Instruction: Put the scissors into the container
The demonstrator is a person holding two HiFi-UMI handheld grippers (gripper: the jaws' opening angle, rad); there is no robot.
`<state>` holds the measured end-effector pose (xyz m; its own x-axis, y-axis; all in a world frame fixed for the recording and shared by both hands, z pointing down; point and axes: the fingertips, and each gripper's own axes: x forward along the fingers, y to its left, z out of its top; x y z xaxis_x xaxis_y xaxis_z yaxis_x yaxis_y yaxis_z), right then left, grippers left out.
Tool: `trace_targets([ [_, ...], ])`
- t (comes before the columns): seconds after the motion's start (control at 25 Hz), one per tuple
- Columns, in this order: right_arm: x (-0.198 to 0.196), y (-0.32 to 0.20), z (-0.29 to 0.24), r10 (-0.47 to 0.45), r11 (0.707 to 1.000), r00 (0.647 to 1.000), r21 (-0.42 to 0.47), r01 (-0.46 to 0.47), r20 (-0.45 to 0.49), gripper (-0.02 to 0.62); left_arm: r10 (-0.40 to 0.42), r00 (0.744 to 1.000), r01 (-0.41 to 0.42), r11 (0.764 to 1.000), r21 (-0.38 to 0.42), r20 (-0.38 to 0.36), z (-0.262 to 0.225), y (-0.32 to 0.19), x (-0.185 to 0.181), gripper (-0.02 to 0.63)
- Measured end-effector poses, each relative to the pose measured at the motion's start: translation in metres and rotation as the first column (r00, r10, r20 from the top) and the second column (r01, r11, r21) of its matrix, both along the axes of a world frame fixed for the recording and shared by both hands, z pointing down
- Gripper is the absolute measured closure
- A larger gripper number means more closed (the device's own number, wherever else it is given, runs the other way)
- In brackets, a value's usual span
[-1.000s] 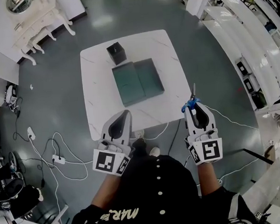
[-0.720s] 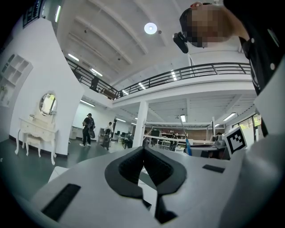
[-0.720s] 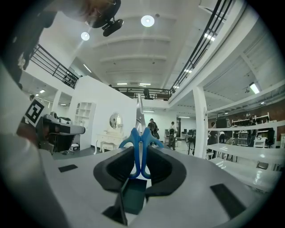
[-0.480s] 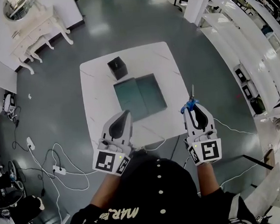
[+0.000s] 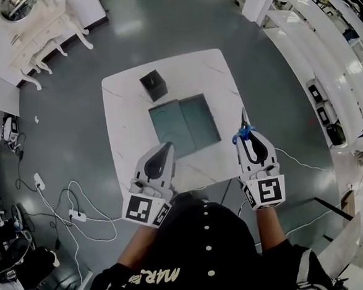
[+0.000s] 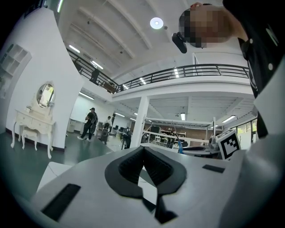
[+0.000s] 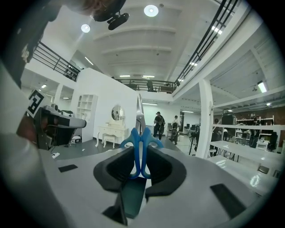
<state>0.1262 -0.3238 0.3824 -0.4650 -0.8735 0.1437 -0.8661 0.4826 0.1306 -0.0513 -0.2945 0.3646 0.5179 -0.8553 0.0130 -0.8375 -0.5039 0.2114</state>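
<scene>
Right gripper (image 5: 247,135) is over the near right corner of the white worktop (image 5: 123,114), and its fingers are clamped on the blue handles of the scissors (image 5: 243,124). The right gripper view shows it clearly: pads pressed on either side of the loops and the closed blades sticking out ahead of the fingertips. The left gripper (image 5: 167,146) hovers over the near edge with its fingers drawn together and nothing between them. The target, the dark teal container (image 5: 202,116), lies open mid-worktop, well apart from the scissors, with what looks like its flat lid (image 5: 168,128) right beside it and a small black box (image 5: 153,85) farther back. Now the hazards. The hold is only on those rounded handles, so the long blades could swing or slide if the gripper tilts. That leading tip could also snag the container's wall on a low approach and shove it along. Let go too soon and the scissors land on the worktop or the lid rather than inside.
</scene>
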Motion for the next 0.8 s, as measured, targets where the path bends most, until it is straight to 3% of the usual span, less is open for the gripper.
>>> trace_targets([
  [0.24, -0.012, -0.027, 0.030, -0.029, 0.998, 0.999, -0.063, 0.027, -0.036, 0.495, 0.000, 1.000, -0.001, 0.998, -0.060, -0.004, 0.021, -0.016, -0.002, 0.580],
  [0.44, -0.028, -0.053, 0.073, -0.072, 0.990, 0.990, -0.128, 0.056, -0.121, 0.495, -0.035, 0.999, 0.034, 0.997, -0.075, -0.009, 0.034, -0.027, -0.014, 0.580],
  [0.8, -0.050, -0.096, 0.173, -0.151, 0.954, 0.965, -0.289, 0.085, -0.213, 0.497, -0.039, 0.999, 0.035, 0.978, -0.207, -0.017, 0.087, -0.043, -0.020, 0.580],
])
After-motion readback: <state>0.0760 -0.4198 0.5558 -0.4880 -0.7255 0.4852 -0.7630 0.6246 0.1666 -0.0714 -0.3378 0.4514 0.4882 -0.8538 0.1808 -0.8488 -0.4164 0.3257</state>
